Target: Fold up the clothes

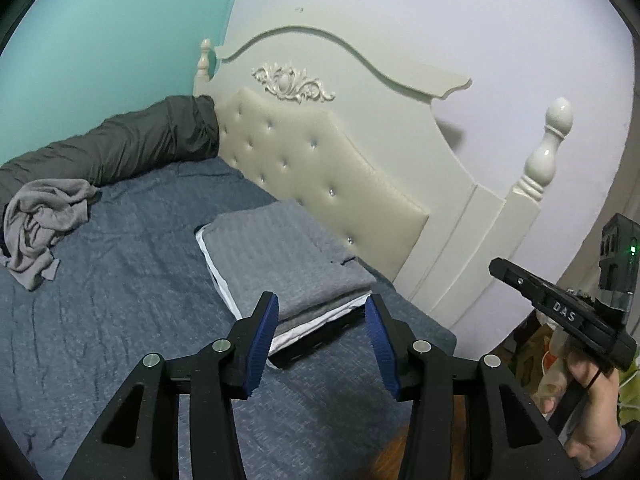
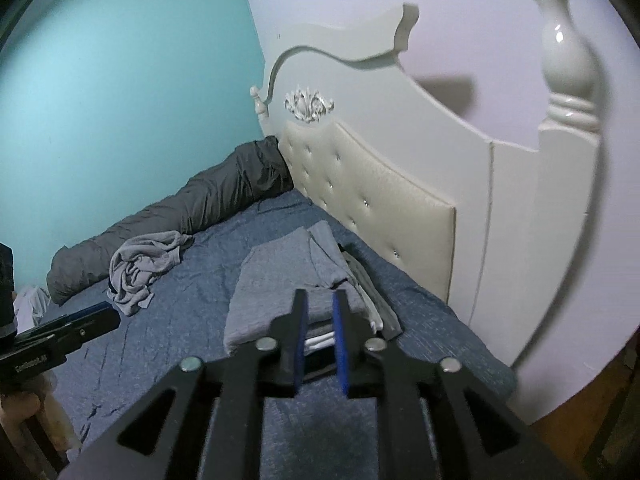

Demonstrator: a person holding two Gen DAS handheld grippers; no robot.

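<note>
A stack of folded clothes (image 1: 280,264) (image 2: 272,288), grey on top with white and dark layers beneath, lies on the blue bed cover (image 1: 120,320) near the headboard. A crumpled grey garment (image 1: 40,224) (image 2: 140,268) lies further left on the bed. My left gripper (image 1: 322,312) hovers open just before the stack's near edge, holding nothing. My right gripper (image 2: 320,316) points at the same stack from above its near corner, its blue pads a narrow gap apart with nothing between them. Each gripper shows from the side in the other's view: left gripper (image 2: 80,328), right gripper (image 1: 560,312).
A rolled dark grey duvet (image 1: 120,148) (image 2: 200,200) runs along the teal wall. The cream tufted headboard (image 1: 320,168) (image 2: 380,208) and its post (image 1: 548,148) stand behind the stack. A hand (image 1: 592,400) holds the right gripper. Wooden floor (image 2: 580,400) lies beside the bed.
</note>
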